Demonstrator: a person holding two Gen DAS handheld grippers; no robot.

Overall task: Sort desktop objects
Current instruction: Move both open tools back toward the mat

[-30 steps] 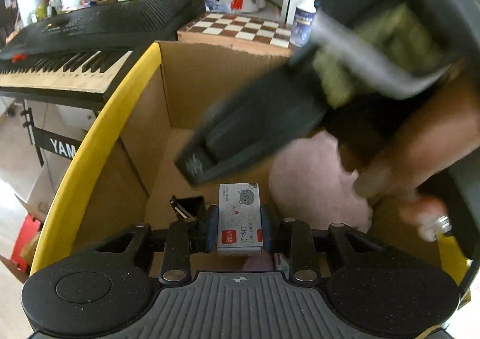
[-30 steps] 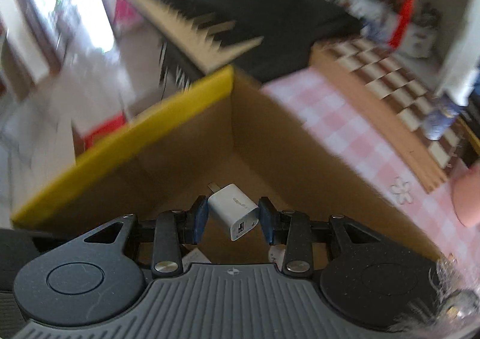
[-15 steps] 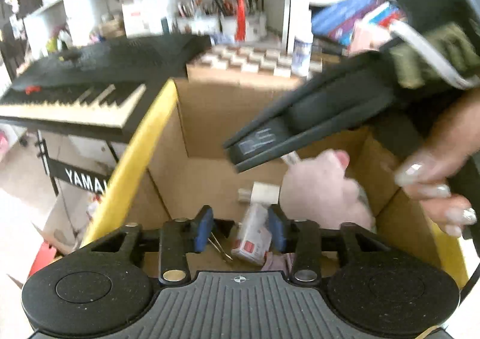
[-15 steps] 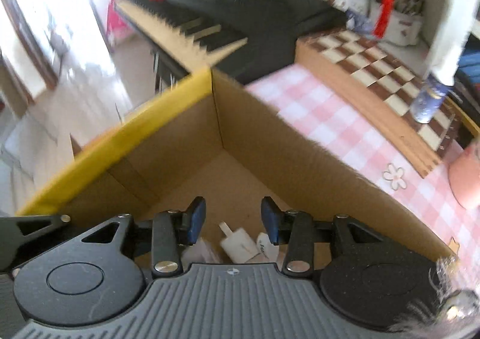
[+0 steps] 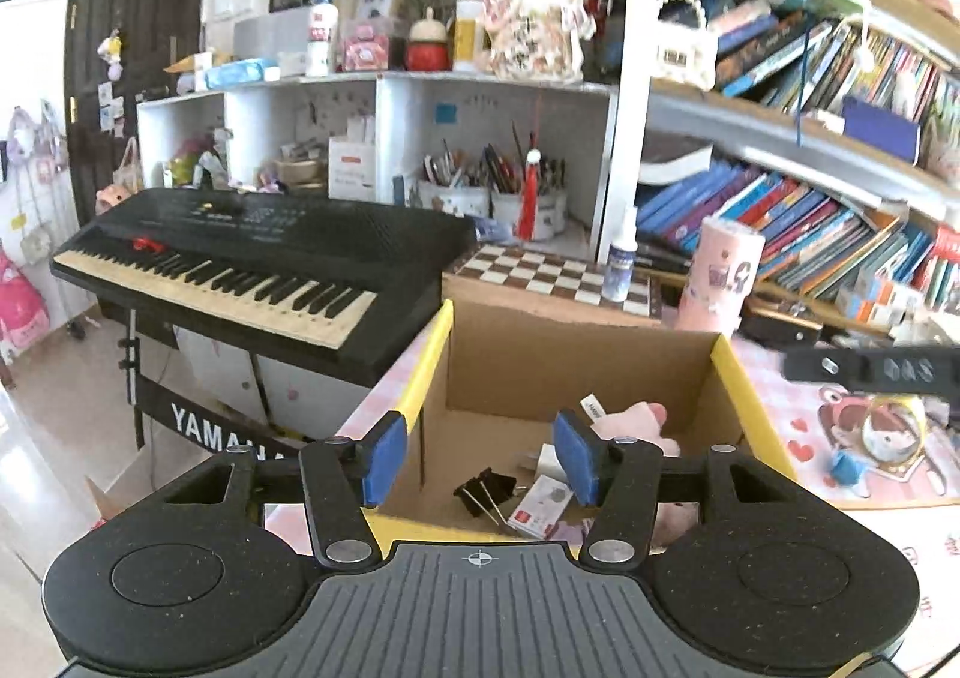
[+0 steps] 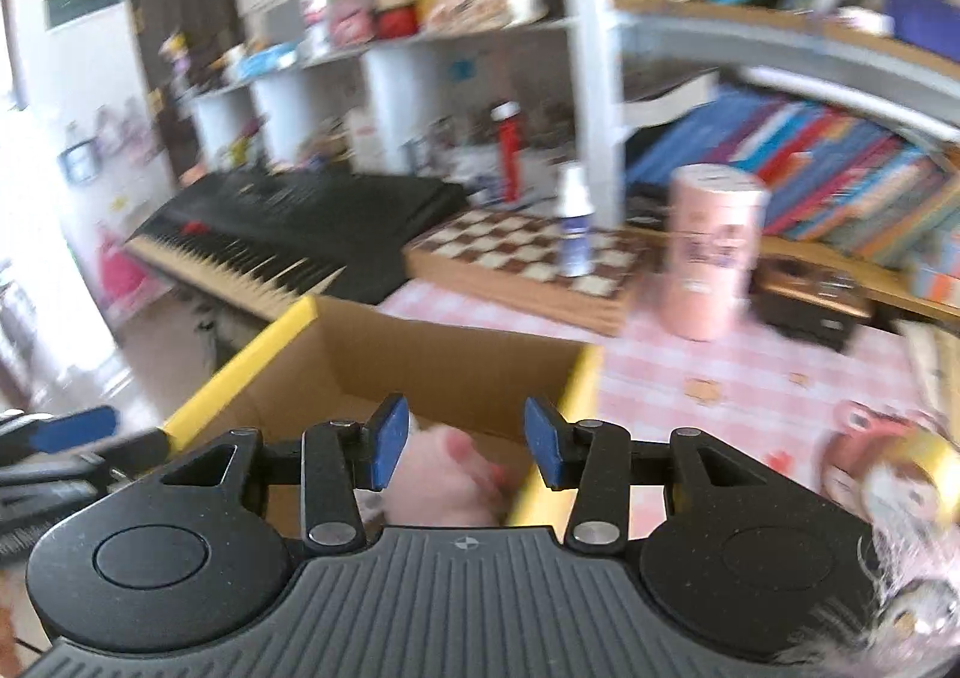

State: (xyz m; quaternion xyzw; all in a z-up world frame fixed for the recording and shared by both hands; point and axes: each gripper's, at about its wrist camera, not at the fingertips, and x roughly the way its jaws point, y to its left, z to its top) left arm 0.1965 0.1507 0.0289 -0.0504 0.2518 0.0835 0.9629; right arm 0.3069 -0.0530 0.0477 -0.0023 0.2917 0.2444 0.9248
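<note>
Left wrist view: the left gripper (image 5: 477,459), a second ago clamped on a small stapler box (image 5: 540,505), now has jaws opening and nothing between them; the box lies just below its right pad inside the cardboard box (image 5: 576,360), beside a binder clip (image 5: 485,489).

Right wrist view: the right gripper (image 6: 461,441), its charger released, is also opening and empty above the pink plush (image 6: 447,477). Both drops look done; more desk items likely wait.
</note>
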